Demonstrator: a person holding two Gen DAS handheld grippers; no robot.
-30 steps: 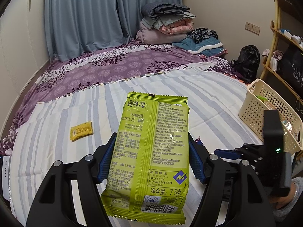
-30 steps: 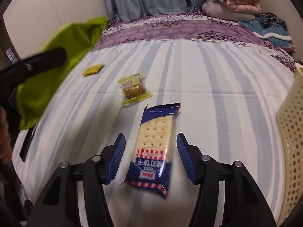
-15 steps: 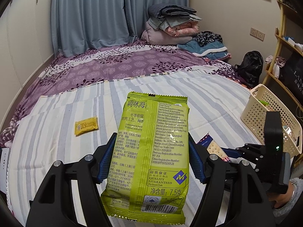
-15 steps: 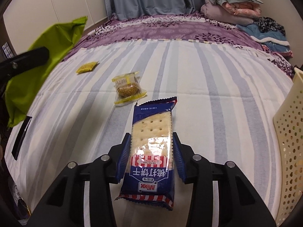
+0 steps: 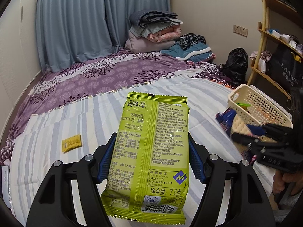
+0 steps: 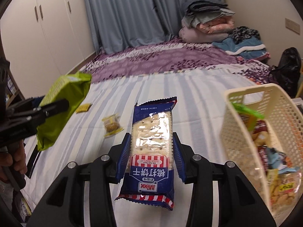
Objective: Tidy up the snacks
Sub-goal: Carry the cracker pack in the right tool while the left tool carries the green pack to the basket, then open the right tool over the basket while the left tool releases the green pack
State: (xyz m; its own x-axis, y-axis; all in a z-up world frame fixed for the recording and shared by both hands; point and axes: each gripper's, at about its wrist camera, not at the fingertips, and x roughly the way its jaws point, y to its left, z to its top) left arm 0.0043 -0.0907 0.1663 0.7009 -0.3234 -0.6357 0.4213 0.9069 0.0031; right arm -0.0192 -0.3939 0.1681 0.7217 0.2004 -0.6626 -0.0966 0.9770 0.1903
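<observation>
While the left gripper (image 5: 151, 162) keeps its jaws clamped on the green seaweed packet (image 5: 151, 147), the right gripper (image 6: 150, 160), closed a moment ago on the soda biscuit pack (image 6: 151, 147), has lifted it beside the basket (image 6: 244, 94), apparently for dropping in.

Ahead of the grippers a bed (image 5: 90, 113) with striped and purple floral covers ran to blue-grey curtains (image 5: 90, 22), folded quilts (image 5: 155, 30) piled far right, white wardrobe doors (image 6: 47, 22) to the left, a wooden shelf (image 5: 274, 37) on the beige wall (image 5: 212, 15) to the right.
</observation>
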